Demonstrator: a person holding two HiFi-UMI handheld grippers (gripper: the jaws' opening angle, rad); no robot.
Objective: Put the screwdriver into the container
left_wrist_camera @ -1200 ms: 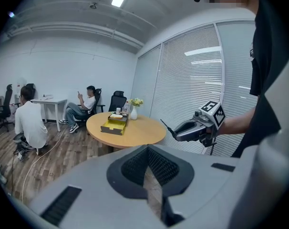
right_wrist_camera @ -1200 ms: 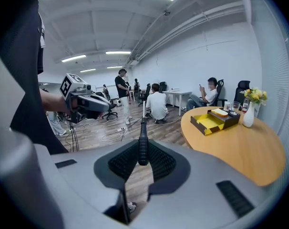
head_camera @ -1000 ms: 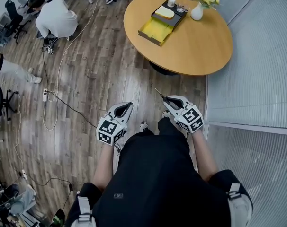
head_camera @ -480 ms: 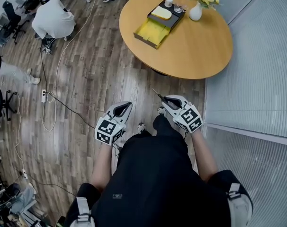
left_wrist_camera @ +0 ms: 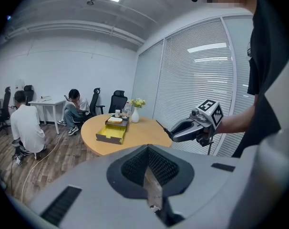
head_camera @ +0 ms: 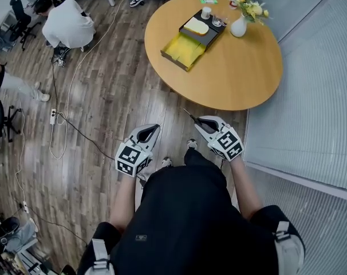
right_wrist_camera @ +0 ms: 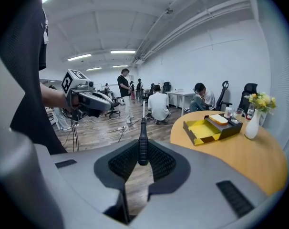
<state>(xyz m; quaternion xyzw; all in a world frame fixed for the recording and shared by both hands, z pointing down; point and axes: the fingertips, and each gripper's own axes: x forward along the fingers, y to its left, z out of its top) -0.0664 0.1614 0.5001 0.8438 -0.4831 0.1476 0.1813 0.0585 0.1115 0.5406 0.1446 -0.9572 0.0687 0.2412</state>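
Left gripper at waist height, empty, jaws seemingly pressed together with only thin slit between. Right gripper beside it, clamped on screwdriver handle; shaft pokes forward toward table. Both over wood floor. Beyond, round table. Yellow container on its left part, well apart from screwdriver. White vase further back.

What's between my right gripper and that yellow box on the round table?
Only wood-plank floor then bare round wooden tabletop; the head view shows it.
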